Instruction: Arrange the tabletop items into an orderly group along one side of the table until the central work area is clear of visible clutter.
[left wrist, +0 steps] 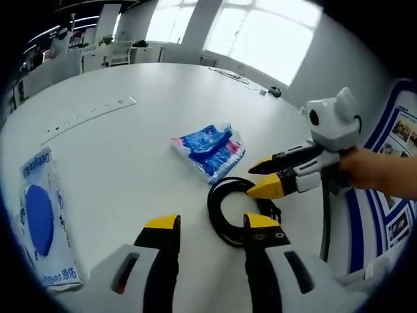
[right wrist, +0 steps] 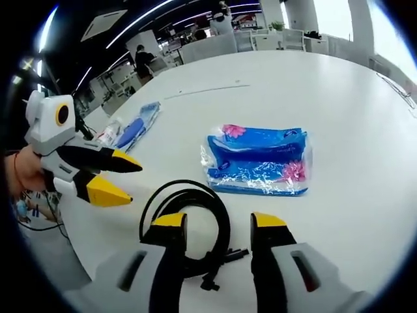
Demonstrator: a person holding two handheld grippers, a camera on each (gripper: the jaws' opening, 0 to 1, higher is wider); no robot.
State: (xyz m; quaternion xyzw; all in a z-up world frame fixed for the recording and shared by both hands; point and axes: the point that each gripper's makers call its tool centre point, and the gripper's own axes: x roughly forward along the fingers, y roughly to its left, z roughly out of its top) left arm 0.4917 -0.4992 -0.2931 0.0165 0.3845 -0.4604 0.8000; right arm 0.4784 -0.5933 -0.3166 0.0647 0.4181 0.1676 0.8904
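Near table edge [left wrist: 130, 72], coiled cable [right wrist: 189, 222], both grippers [left wrist: 212, 228] [right wrist: 218, 225] agape, bare white beyond

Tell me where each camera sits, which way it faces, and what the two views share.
Left gripper view: rides on the left gripper, looking along its open jaws across the white table at the black cable; the right gripper and a hand enter from the right.
Right gripper view: rides on the right gripper, facing the same cable; the left gripper enters from the left.
Shared: the cable, the blue tissue pack, the blue-and-white packet.
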